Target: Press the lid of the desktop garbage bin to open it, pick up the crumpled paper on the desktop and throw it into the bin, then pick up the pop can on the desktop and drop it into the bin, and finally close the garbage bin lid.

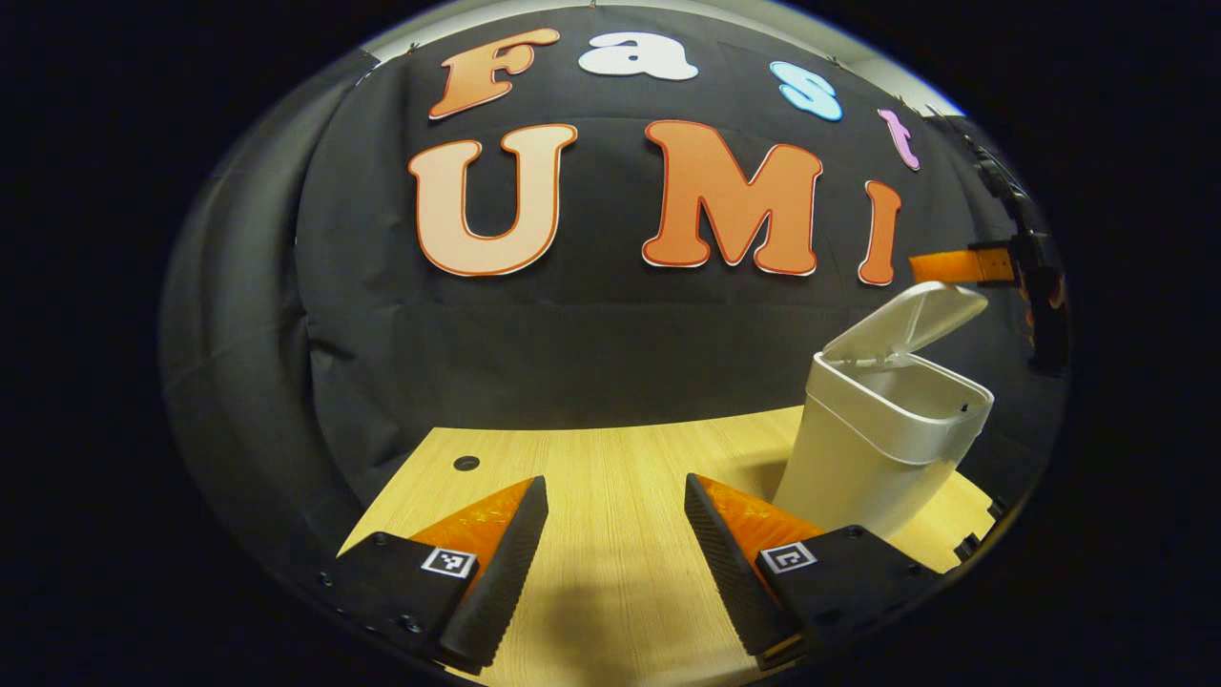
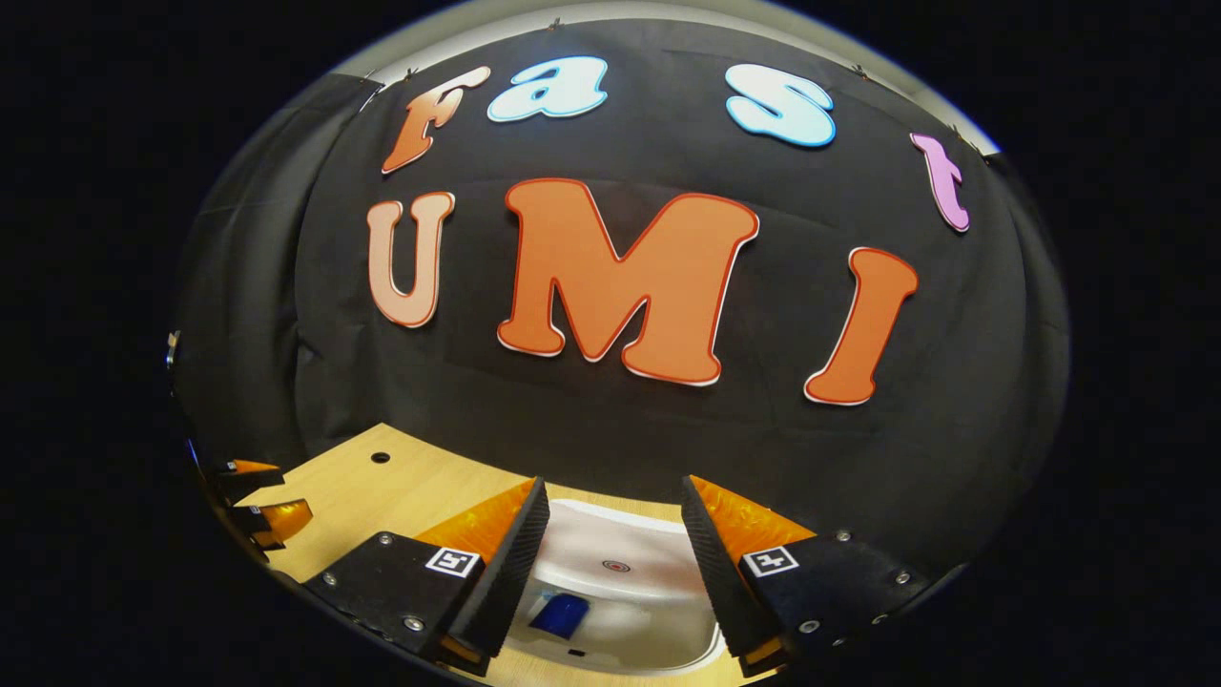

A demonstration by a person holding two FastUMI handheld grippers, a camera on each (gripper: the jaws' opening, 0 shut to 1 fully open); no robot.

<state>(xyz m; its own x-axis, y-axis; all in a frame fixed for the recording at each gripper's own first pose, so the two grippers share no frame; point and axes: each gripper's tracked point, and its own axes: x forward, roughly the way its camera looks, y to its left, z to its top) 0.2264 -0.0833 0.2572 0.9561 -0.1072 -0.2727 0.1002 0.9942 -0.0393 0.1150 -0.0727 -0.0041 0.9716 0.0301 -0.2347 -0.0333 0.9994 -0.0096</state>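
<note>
Left gripper (image 1: 616, 496): we are seeing its fingers standing wide apart with nothing between them, hovering over the bare middle of the desk (image 1: 610, 592).

Right gripper (image 2: 610, 501): we are finding it spread wide as well, gripping nothing, hanging directly above the open bin (image 2: 620, 572) and looking down into its mouth. In the left gripper view this same gripper (image 1: 954, 267) is showing above the raised lid (image 1: 916, 320).

Bin (image 1: 882, 448): we are recording it standing upright near the desk's far right corner, lid tilted up and back, to the right of the left gripper.

Blue item (image 2: 560, 615): we are noting it lying inside the bin; we cannot tell whether it is the can.

Crumpled paper: we cannot tell where it is lying.

Small round hole (image 1: 466, 463): we are logging it near the desk's far left corner.
</note>
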